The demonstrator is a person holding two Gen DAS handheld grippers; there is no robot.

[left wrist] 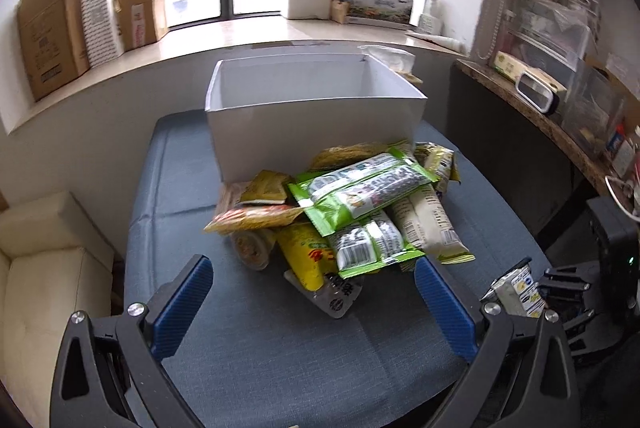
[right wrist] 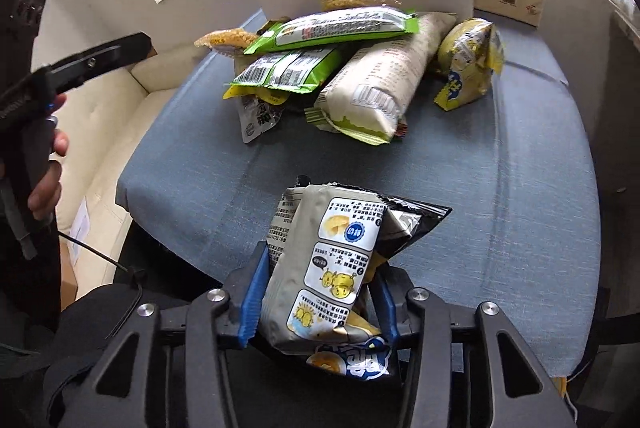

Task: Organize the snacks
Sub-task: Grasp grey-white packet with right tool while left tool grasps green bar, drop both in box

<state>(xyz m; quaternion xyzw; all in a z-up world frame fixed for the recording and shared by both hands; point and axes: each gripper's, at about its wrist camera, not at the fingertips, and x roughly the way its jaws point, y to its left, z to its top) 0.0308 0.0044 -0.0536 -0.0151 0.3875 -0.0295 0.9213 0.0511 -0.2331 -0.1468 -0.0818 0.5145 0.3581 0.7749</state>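
Snacks: one grey packet (right wrist: 324, 268) clamped in the right hand-held gripper (right wrist: 316, 292), left hand-held gripper (left wrist: 314, 292) wide open, empty.

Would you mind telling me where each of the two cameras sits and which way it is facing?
Left wrist: on the left gripper, angled down at the snack pile and white box; its open fingers show.
Right wrist: on the right gripper, shut on a grey snack bag; the person's hand shows at left.
Shared: pile, box, blue tabletop, grey bag.

Matte black two-finger left gripper (left wrist: 314, 298), ribbed blue pads (left wrist: 182, 304), silver screws; right gripper (right wrist: 318, 298) built alike, black cable alongside.
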